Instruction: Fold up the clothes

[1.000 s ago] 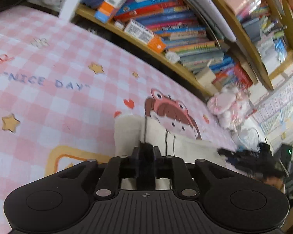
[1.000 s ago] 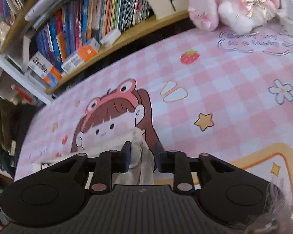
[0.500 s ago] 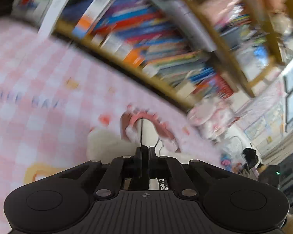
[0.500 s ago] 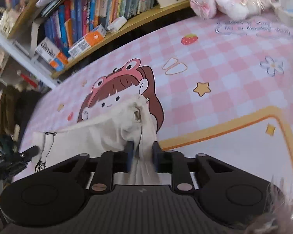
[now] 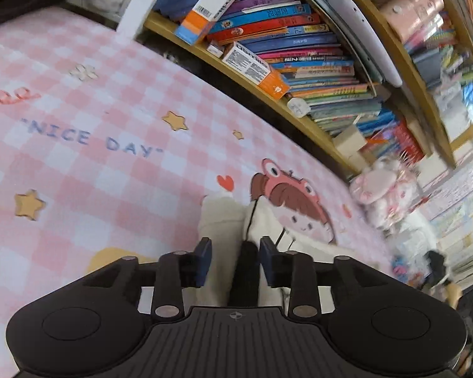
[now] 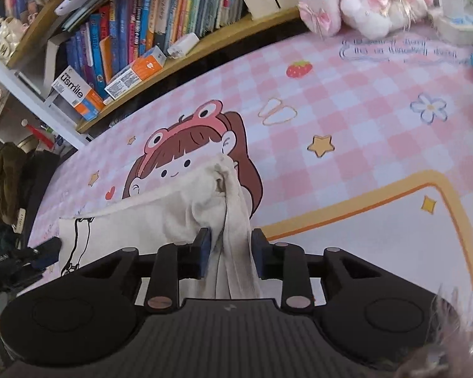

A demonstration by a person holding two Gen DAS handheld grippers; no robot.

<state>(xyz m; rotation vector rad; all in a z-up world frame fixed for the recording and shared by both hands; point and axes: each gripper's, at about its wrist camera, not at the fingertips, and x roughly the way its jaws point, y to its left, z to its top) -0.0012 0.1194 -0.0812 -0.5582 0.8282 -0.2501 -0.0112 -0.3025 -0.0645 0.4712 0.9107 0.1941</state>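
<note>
On the left side, the left gripper (image 5: 235, 260) points down at the pink checked mat (image 5: 78, 170), and its jaws have just been opening: the blue pads (image 5: 203, 261) stand apart now, with cream cloth and a dark strip lying between them, and neither pad visibly presses on it. That cloth is the cream garment (image 5: 224, 220), bunched up just ahead of the fingers and lying over the lower edge of the cartoon girl in the frog hat (image 5: 294, 201), with thin black printed lines running across it. Behind the mat, the bookshelf (image 5: 299, 50) is packed with colourful books, and a pink plush toy (image 5: 378, 182) sits at its right end. Over to the right, the right gripper (image 6: 230, 253) has also just been parting its jaws; a twisted fold of the garment (image 6: 236, 220) hangs down between the pads, resting against the right-hand pad while a gap shows at the left one. From there the garment spreads leftward across the mat (image 6: 362, 100), a black line drawing on its flat part, toward the other gripper at the left edge.
</note>
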